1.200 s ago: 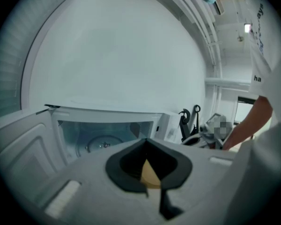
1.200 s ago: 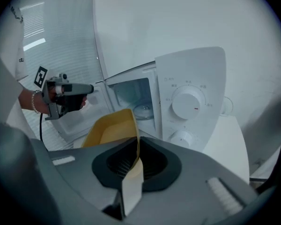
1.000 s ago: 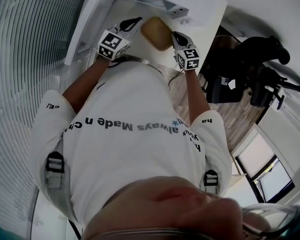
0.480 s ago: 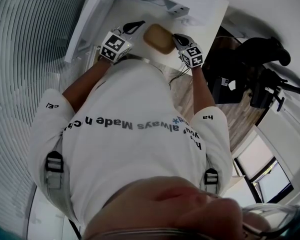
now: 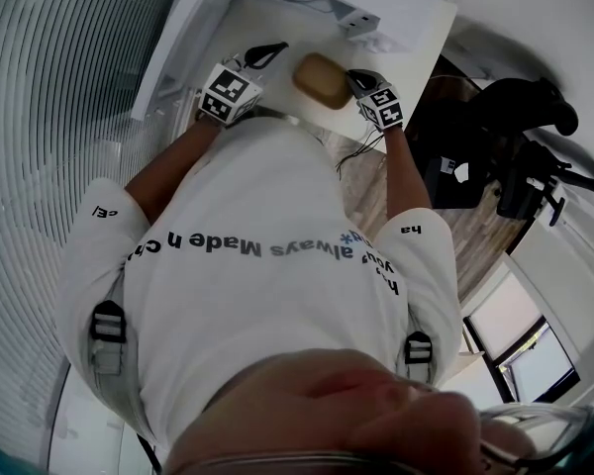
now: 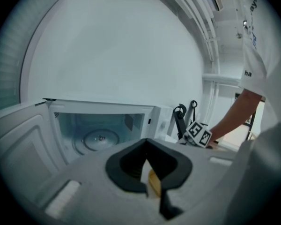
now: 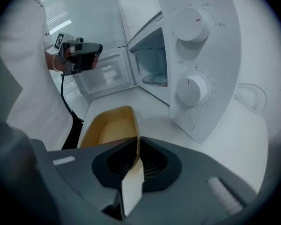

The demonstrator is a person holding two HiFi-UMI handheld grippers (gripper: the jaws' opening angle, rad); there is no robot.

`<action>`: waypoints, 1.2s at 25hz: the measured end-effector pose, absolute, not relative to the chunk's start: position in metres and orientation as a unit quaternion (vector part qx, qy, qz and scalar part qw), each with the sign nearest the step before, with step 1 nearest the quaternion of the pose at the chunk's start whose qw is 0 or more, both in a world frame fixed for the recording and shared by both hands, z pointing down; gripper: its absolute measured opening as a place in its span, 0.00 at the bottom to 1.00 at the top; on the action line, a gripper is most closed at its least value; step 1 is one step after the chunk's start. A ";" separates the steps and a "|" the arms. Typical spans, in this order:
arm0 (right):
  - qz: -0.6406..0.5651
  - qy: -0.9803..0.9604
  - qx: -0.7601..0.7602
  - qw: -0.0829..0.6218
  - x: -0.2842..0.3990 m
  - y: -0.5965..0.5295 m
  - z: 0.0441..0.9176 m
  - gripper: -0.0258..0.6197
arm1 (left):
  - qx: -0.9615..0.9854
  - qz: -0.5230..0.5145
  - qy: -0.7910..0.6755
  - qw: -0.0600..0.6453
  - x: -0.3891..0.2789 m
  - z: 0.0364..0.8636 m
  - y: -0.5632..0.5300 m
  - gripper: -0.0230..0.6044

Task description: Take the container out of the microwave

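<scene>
The tan container is outside the microwave, low over the white counter in front of it; whether it touches the counter I cannot tell. My right gripper is shut on the container's near rim, and both show in the head view as right gripper and container. My left gripper hangs to the container's left, holding nothing, its jaws together. The left gripper view looks into the open cavity with its glass turntable.
The microwave door is swung wide open to the left. The counter reaches right past the microwave's dial panel. A dark chair and equipment stand on the floor to the right of the counter.
My right gripper has sunk with the container, moving right and away from the microwave in the head view. The left gripper has stayed about where it was.
</scene>
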State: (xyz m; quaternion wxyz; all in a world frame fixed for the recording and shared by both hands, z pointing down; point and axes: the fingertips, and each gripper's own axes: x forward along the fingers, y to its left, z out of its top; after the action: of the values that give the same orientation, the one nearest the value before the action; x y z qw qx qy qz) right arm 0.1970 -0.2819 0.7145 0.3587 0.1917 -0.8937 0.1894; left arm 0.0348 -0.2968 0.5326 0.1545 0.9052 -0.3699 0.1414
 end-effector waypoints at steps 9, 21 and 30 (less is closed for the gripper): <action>0.155 -0.882 0.193 0.401 0.200 -0.285 0.731 0.08 | 0.904 0.143 -0.371 0.154 0.032 0.533 -0.294 0.04; 0.131 -0.868 0.283 0.387 0.217 -0.303 0.689 0.16 | 0.906 0.137 -0.369 0.154 0.031 0.529 -0.295 0.04; 0.136 -0.888 0.359 0.254 0.183 -0.296 0.572 0.11 | 0.912 0.122 -0.359 0.156 0.035 0.506 -0.297 0.04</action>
State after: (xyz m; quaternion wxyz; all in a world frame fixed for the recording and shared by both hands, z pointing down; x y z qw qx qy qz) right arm 0.1825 -0.2964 0.5723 0.2544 0.3587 -0.8878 0.1357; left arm 0.0352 -0.2969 0.5063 0.1557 0.9121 -0.3594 0.1216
